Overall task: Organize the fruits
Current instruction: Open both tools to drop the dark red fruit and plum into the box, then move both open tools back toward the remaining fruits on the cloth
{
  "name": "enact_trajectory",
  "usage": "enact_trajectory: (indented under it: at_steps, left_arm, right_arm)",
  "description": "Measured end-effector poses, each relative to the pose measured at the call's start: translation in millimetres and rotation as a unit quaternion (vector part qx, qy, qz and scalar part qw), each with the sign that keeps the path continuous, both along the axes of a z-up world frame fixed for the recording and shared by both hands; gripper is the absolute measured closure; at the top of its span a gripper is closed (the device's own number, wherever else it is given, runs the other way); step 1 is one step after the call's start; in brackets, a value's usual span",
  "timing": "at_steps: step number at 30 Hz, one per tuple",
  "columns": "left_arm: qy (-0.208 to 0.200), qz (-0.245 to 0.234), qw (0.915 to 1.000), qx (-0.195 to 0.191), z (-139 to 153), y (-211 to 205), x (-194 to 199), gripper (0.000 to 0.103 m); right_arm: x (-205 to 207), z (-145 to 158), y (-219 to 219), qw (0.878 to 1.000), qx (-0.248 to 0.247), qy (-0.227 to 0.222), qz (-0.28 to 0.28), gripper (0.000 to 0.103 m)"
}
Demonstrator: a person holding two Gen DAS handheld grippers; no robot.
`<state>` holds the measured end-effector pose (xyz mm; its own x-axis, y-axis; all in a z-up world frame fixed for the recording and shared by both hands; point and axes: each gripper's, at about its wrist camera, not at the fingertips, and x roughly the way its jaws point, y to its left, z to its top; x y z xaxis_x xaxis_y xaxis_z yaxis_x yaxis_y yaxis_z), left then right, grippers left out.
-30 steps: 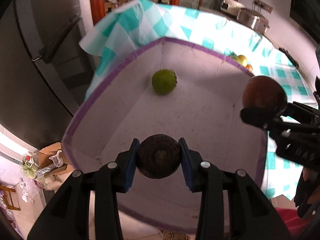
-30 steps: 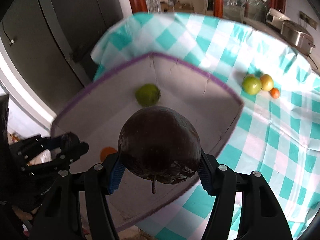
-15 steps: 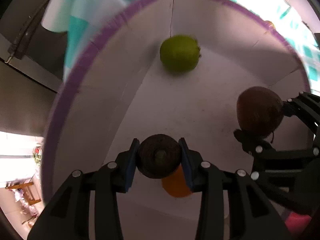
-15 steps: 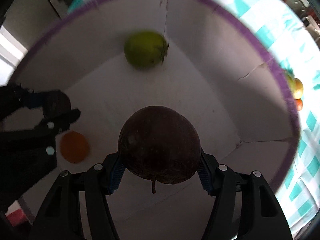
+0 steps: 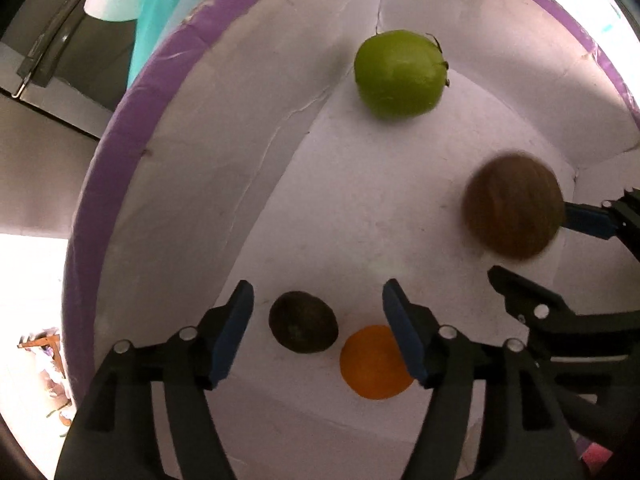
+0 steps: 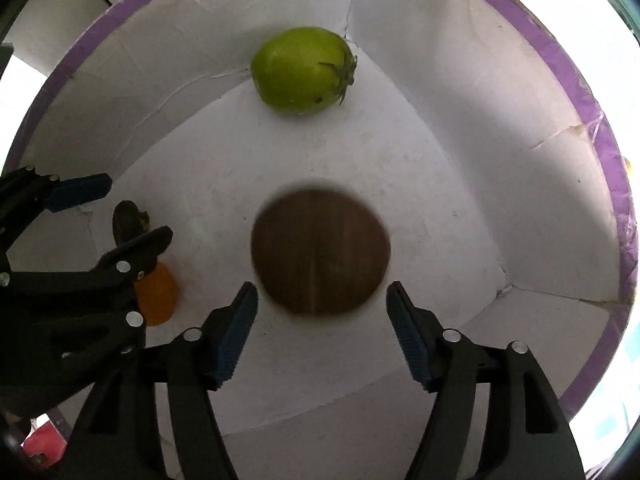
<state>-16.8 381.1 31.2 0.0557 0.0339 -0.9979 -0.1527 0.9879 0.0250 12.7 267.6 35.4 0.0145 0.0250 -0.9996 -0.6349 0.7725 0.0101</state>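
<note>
Pretty much all you can see here is the inside of a white box (image 6: 460,92) with a purple rim, plus a scrap of teal checked cloth (image 5: 152,20) peeking over the far edge, so I guess it sits on a covered desk.

Four fruits are in the box right now: a green fruit (image 6: 304,70) up by the far corner, an orange (image 5: 374,362), a small dark fruit (image 5: 303,322) just beside it, and a big brown fruit (image 6: 320,252) in the middle that looks blurred, probably mid-drop or rolling. The left claw (image 5: 318,330) is spread wide with the small dark fruit lying loose between its fingers, not pinched. The right claw (image 6: 322,330) is wide open too, empty, with the brown fruit just past its tips.

So I'd say this batch is delivered. No way to tell from these two views whether anything's left outside the box.

Compared to half a second ago: both claws were clamped, left on the small dark fruit and right on the brown one. Now both have let go. Green fruit and orange haven't budged.
</note>
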Motion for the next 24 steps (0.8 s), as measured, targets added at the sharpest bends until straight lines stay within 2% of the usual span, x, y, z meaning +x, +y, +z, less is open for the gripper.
enact_trajectory:
  at_steps: [2,3,5,7,8,10,12,16,20,24]
  left_arm:
    - [-0.023,0.007,0.9997,0.003,7,-1,2,0.035]
    - [-0.044,0.011,0.9989,0.007,13,1,-1,0.035]
    - [-0.107,0.020,0.9940,0.016,35,1,-10,0.031]
    - [-0.190,0.034,0.9807,0.034,63,0,-28,0.020]
    - [-0.222,0.043,0.9734,0.038,75,-1,-37,0.014]
    - [-0.284,0.072,0.9552,0.046,96,-4,-57,0.004]
    - [-0.333,0.095,0.9366,0.055,113,-15,-81,0.002]
    - [-0.383,0.096,0.9163,0.065,139,-48,-106,0.002]
    - [-0.402,0.079,0.9097,0.069,165,-75,-104,0.002]
    - [-0.418,0.086,0.9011,0.074,178,-117,-105,0.002]
  right_arm:
    - [-3,4,-4,1.000,0.007,-0.007,-0.006,0.029]
    - [-2,12,-5,0.999,0.018,-0.027,-0.012,0.028]
    - [-10,32,-15,0.996,0.050,-0.072,-0.027,0.028]
    - [-23,56,-28,0.989,0.092,-0.106,-0.044,0.027]
    - [-32,69,-37,0.984,0.116,-0.126,-0.049,0.023]
    - [-57,95,-56,0.971,0.165,-0.170,-0.045,0.019]
    - [-78,115,-72,0.958,0.189,-0.210,-0.038,0.016]
    - [-75,136,-97,0.945,0.211,-0.242,-0.066,0.016]
    - [-59,152,-140,0.926,0.241,-0.265,-0.115,0.016]
    - [-48,158,-207,0.923,0.242,-0.271,-0.129,0.016]
